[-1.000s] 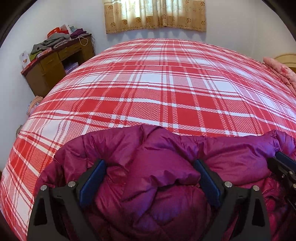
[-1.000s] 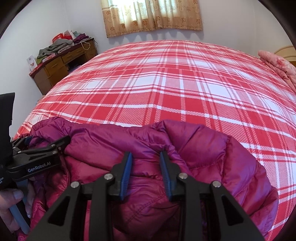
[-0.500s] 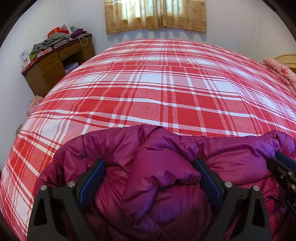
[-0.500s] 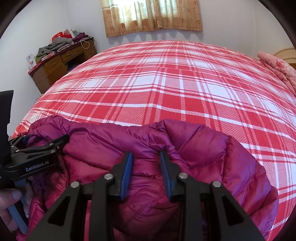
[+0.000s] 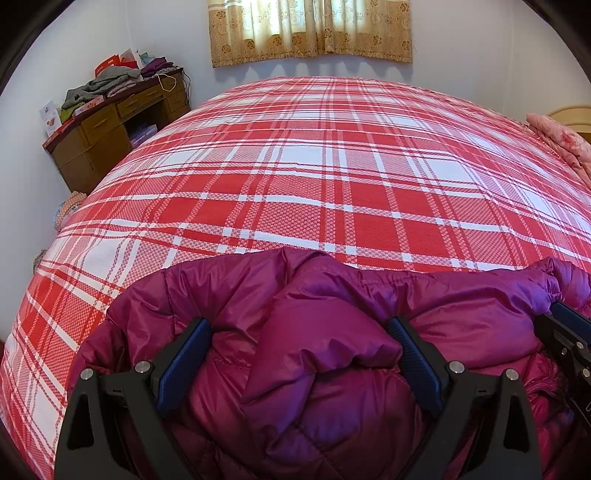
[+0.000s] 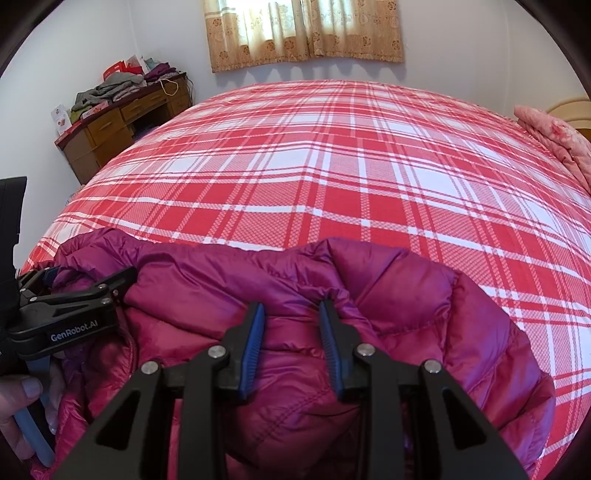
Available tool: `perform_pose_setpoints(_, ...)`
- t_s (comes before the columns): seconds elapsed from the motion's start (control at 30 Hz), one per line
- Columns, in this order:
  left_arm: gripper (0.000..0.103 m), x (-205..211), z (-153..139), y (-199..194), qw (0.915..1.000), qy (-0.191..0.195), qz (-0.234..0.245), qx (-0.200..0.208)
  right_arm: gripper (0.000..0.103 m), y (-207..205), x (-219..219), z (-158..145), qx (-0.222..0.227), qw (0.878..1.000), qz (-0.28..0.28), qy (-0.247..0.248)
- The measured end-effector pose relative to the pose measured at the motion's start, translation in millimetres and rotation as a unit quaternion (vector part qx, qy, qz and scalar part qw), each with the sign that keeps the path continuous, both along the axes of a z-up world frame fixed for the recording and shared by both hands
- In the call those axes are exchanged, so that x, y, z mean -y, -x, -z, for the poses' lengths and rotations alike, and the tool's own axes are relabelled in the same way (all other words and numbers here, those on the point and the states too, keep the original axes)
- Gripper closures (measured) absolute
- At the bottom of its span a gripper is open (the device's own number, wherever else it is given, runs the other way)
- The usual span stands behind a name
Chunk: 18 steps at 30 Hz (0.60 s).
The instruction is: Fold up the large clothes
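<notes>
Red-and-white plaid covers the bed (image 5: 332, 177), and one magenta puffer jacket (image 5: 332, 354) lies bunched at its near edge, its lower part cut off by both views.

On the jacket's left side sits the left gripper (image 5: 299, 347), jaws spread wide around a fat bulge of padding; whether the pads actually press it I cannot tell. On its right side the right gripper (image 6: 291, 332) has its two blue pads drawn close on a raised fold, pinching it. A thumb (image 6: 29, 387) shows at the frame edge below the left gripper; the rest of the person is out of sight.

Beyond the jacket the bed runs bare to the far wall. Off its far left corner stands one desk (image 5: 110, 129) heaped with clothes and boxes too small to count. At its right edge lies a pink quilt (image 5: 557, 140), mostly cut off. Above it hangs one curtain (image 5: 310, 29).
</notes>
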<state>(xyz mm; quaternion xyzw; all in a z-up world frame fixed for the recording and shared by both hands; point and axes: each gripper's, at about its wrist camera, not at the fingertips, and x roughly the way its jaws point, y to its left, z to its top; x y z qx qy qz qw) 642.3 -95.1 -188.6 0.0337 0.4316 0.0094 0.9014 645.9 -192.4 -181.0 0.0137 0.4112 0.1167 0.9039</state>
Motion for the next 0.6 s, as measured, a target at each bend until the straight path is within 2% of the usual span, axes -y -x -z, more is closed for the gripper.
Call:
perform_pose_setpoints(0.2,0.005,1.7,0.3,-0.8,1.0000,-0.005,0.000,-0.001,0.069,-0.5,-0.5,0.3,0.000,1.000,0.000,0.003)
perform_pose_setpoints(0.37,0.003,1.3,-8.7,-7.3,0.9997,-0.014,-0.002,-0.018,0.067,-1.4,-5.7,-6.3,-0.004,0.999,-0.006,0.031)
perform_pose_setpoints(0.4,0.003,-2.7,-17.7,-3.6,0.9998,-0.010,-0.003,-0.018,0.062,3.0,-1.8,-12.7,0.000,1.000,-0.007,0.030)
perform_pose_setpoints(0.43,0.003,-7.9,-28.3,3.2,0.9999,0.002,-0.001,-0.012,0.050,10.4,4.5,-20.6,0.012,1.000,0.000,0.026)
perform_pose_setpoints(0.5,0.003,-21.6,-51.9,25.2,0.9997,0.023,0.003,0.007,0.035,30.8,24.8,-39.8,0.035,0.999,0.016,0.009)
perform_pose_setpoints(0.6,0.003,-41.6,-79.2,70.5,0.9989,0.027,0.016,0.036,0.034,66.5,61.4,-56.7,0.033,0.999,0.018,-0.014)
